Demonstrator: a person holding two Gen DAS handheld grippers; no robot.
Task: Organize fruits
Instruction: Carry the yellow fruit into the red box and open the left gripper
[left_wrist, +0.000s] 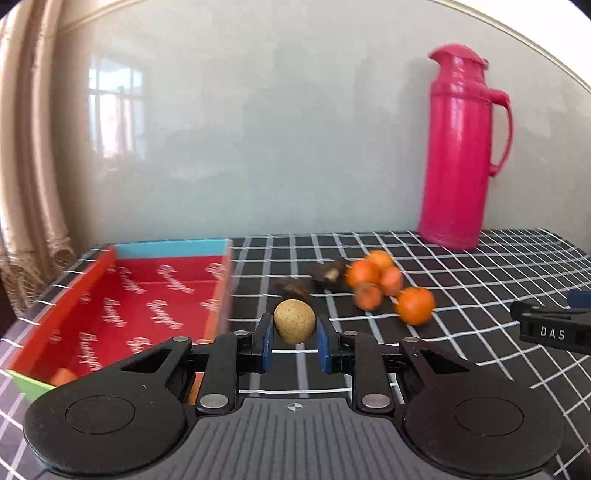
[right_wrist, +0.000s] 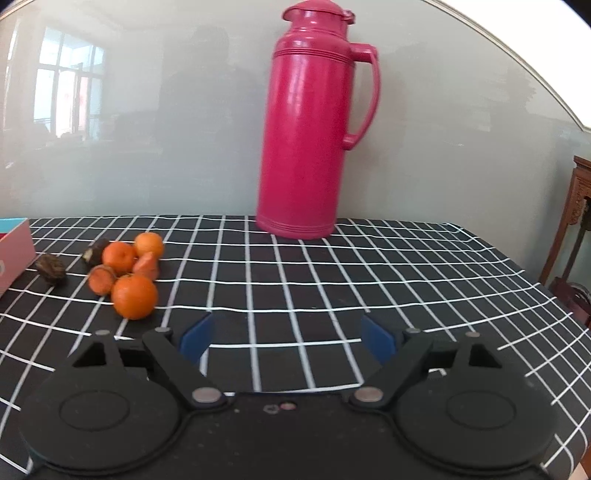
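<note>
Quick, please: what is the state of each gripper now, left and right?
Left gripper: shut on the tan fruit.
Right gripper: open, holding nothing.

A round tan fruit (left_wrist: 294, 321) with a speckled skin is pinched between the blue pads of the left claw (left_wrist: 294, 341), just beside the red box (left_wrist: 122, 295). A cluster of oranges (left_wrist: 388, 288) lies on the checked tabletop (right_wrist: 332, 280), some whole, some cut. Two dark brown fruits (right_wrist: 51, 269) lie near them.
</note>
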